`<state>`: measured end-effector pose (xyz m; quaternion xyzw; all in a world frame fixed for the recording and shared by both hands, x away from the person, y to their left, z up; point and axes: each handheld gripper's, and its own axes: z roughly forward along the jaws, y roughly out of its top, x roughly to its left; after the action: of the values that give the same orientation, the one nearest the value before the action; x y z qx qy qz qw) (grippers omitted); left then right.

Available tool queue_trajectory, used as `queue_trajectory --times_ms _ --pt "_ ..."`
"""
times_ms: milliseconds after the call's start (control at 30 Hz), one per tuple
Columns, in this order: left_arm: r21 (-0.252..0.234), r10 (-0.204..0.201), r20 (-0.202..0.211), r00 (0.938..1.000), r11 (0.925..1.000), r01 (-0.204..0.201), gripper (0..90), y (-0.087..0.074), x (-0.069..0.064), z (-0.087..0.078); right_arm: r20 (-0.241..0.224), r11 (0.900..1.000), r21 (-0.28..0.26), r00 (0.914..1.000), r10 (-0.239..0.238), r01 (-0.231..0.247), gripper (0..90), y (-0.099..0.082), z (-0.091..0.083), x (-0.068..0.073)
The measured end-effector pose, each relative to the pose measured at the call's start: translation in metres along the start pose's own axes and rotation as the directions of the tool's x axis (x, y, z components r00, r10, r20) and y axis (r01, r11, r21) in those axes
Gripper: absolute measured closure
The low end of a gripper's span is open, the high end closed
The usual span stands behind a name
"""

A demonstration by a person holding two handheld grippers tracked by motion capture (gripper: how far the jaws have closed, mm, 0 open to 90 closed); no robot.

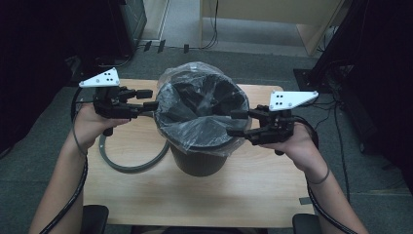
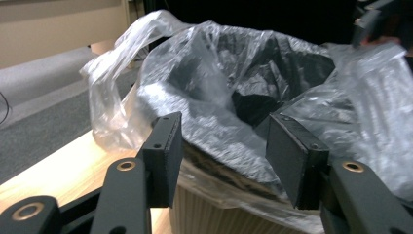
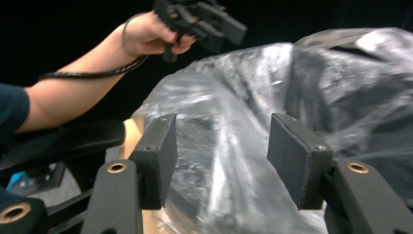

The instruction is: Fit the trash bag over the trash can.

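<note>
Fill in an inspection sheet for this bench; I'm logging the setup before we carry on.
Surface: wooden table, bare around the bin.
Job's things: black bin upright, clear bag lining it and folded over the rim.
Clutter: grey ring lying left of the bin.
Grippers: left gripper and right gripper open at the bag's rim.
Cables: black cable trails along each forearm.
Surroundings: grey carpet, pale desk behind.

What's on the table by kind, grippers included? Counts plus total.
Black bin: 1
Clear plastic liner draped over the bin's rim: 1
Grey ring lying flat on the table: 1
Handheld grippers, both open at the bin's rim: 2, left gripper and right gripper
Total: 5
</note>
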<state>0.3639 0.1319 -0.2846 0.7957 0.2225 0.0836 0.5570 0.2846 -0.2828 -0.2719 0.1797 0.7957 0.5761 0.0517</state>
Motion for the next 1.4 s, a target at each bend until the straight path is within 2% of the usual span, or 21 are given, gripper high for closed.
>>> queue_trajectory --times_ms 67,133,200,300,400,567,700,900,1067,1200,1333,1400 --pt "0.003 -0.005 -0.002 1.0000 1.0000 0.005 46.2 -0.001 0.002 0.001 0.010 0.9995 0.027 0.9998 -0.019 0.018 50.8 -0.001 0.006 0.003" --pt "0.002 -0.008 -0.002 1.0000 1.0000 0.008 45.5 -0.002 0.003 0.000 0.009 0.9977 0.053 0.9991 -0.042 0.042 66.7 -0.002 0.010 0.006" --pt "-0.001 -0.010 -0.005 0.9999 0.9999 0.010 45.4 -0.003 0.004 0.000 0.007 0.9967 0.056 0.9982 -0.060 0.060 76.0 -0.003 0.011 0.009" --pt "-0.004 -0.009 -0.008 0.9999 0.9999 0.009 45.1 -0.003 0.004 -0.001 -0.028 0.9949 0.046 0.9956 -0.089 0.091 85.6 -0.002 0.010 0.017" --pt "-0.007 -0.009 -0.009 0.9999 0.9999 0.009 45.1 -0.004 0.003 -0.001 -0.094 0.9960 0.034 0.9924 -0.079 0.083 89.5 -0.003 0.009 0.024" --pt "-0.008 -0.012 -0.006 0.9999 0.9999 0.012 45.1 -0.004 0.003 -0.001 -0.147 0.9959 0.059 0.9874 -0.059 0.068 90.0 -0.009 0.010 0.030" --pt "-0.007 -0.015 0.000 0.9999 0.9999 0.015 45.0 -0.004 0.004 0.000 -0.175 0.9928 0.103 0.9837 -0.043 0.061 90.0 -0.018 0.015 0.032" --pt "0.003 -0.009 0.005 0.9999 1.0000 0.009 45.1 -0.003 0.003 0.003 -0.165 0.9810 0.181 0.9854 -0.041 0.071 90.0 -0.027 0.024 0.030" --pt "-0.007 -0.011 0.011 0.9999 0.9999 0.011 45.2 -0.005 0.003 0.005 -0.158 0.9614 0.262 0.9864 -0.045 0.085 90.0 -0.037 0.038 0.027" --pt "-0.013 -0.021 0.020 0.9996 0.9997 0.022 45.1 -0.006 0.004 0.007 -0.154 0.9596 0.273 0.9876 -0.029 0.070 90.0 -0.044 0.043 0.022" --pt "-0.004 -0.017 0.017 0.9997 0.9999 0.017 45.0 -0.004 0.004 0.007 -0.108 0.9497 0.300 0.9924 -0.058 0.089 90.0 -0.050 0.046 0.017" --pt "0.004 -0.010 0.011 0.9999 0.9999 0.010 44.9 -0.003 0.003 0.007 -0.113 0.9560 0.283 0.9925 -0.047 0.077 88.6 -0.051 0.045 0.016"
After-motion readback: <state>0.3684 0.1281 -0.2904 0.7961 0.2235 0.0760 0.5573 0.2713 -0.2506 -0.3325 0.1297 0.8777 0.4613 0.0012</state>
